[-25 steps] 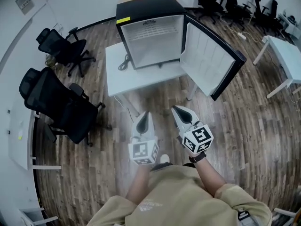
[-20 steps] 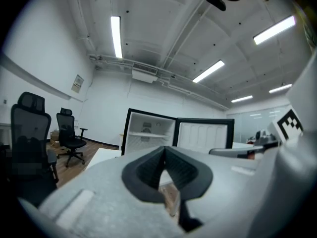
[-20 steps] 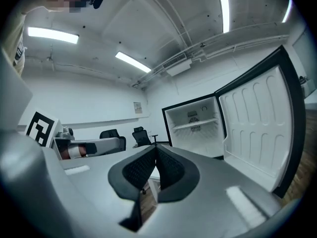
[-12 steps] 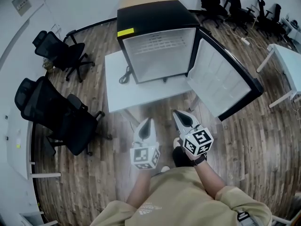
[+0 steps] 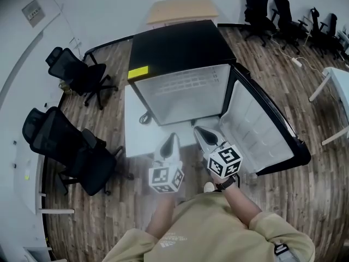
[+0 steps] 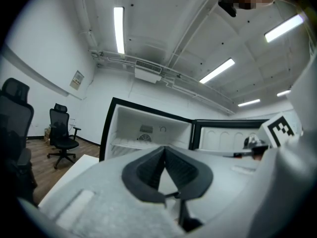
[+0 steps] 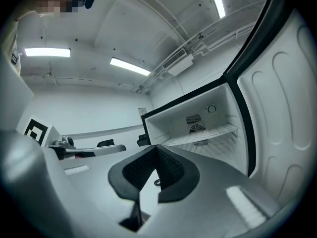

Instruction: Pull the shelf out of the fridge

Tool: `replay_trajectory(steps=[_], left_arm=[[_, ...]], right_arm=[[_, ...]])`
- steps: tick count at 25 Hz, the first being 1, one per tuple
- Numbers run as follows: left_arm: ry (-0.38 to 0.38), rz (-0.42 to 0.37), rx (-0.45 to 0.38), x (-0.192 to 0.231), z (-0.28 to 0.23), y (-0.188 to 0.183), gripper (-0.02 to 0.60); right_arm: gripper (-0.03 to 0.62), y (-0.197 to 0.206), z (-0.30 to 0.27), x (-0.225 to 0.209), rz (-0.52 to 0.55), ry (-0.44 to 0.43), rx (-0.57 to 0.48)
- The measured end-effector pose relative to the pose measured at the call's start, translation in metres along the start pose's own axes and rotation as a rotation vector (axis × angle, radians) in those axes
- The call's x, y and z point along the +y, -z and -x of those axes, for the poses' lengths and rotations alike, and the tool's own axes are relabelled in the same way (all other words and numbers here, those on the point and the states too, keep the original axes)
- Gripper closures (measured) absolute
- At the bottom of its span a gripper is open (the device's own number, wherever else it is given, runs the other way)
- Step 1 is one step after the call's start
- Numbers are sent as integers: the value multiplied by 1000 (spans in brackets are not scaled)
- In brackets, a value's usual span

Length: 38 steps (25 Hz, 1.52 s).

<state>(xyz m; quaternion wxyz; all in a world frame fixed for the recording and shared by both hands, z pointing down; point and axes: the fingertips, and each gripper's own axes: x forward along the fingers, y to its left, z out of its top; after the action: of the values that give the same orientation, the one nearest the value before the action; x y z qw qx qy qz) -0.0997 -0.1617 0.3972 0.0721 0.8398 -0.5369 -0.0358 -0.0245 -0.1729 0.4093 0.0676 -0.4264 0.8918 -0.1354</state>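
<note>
A black mini fridge (image 5: 177, 51) stands on a white table (image 5: 136, 138) with its door (image 5: 262, 127) swung open to the right. Inside, a white wire shelf (image 5: 182, 86) sits in its upper part; it also shows as a thin white shelf (image 6: 131, 144) in the left gripper view and a shelf (image 7: 203, 134) in the right gripper view. My left gripper (image 5: 172, 137) and right gripper (image 5: 199, 130) hover side by side over the table's front edge, short of the fridge opening. Both are shut with nothing between the jaws.
A black cable (image 5: 144, 118) lies on the table left of the fridge. Black office chairs (image 5: 71, 143) stand on the wooden floor at the left, more chairs (image 5: 272, 10) at the back right. A wooden table (image 5: 180, 9) is behind the fridge, a white desk (image 5: 338, 78) at the right.
The person has walked closer to the fridge, which now fills more of the view. Both grippers have gone from above the floor to above the table's front edge, still shut.
</note>
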Motion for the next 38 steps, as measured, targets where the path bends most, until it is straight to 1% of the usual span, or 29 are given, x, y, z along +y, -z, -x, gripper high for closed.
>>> replay_trajectory(steps=[4, 7, 9, 11, 13, 16, 18, 21, 23, 26, 31, 34, 36, 38], left_arm=[[-34, 30, -6, 4, -29, 4, 580], [-65, 53, -3, 10, -37, 13, 580], [-101, 12, 21, 16, -38, 21, 580], [-138, -51, 38, 24, -39, 24, 580], [-153, -66, 40, 32, -42, 23, 580], [-152, -35, 54, 43, -53, 32, 580], [-150, 3, 67, 51, -65, 44, 580], [-122, 73, 85, 57, -89, 56, 580], [-108, 113, 90, 61, -106, 58, 580], [-86, 145, 102, 68, -128, 57, 580], [-61, 191, 114, 82, -151, 54, 580], [-49, 194, 121, 85, -162, 55, 580], [-47, 187, 113, 87, -165, 53, 580], [-44, 178, 110, 88, -167, 52, 580]], right_arm=[[589, 0, -10, -25, -26, -17, -3], [589, 9, -23, -21, -21, -75, 1], [589, 12, -28, -18, -32, -87, -11], [589, 11, -29, -24, -43, -68, -43], [589, 10, -33, -38, -72, -38, -65], [589, 18, -44, -56, -110, -20, -51], [589, 25, -55, -64, -121, -20, -36], [589, 29, -72, -81, -152, -11, -28], [589, 28, -82, -93, -179, -6, -22], [589, 24, -97, -108, -226, 7, -26], [589, 20, -119, -126, -346, 18, -58], [589, 21, -126, -136, -415, 31, -79], [578, 22, -134, -142, -513, 22, -115], [524, 22, -143, -148, -670, 4, -163]])
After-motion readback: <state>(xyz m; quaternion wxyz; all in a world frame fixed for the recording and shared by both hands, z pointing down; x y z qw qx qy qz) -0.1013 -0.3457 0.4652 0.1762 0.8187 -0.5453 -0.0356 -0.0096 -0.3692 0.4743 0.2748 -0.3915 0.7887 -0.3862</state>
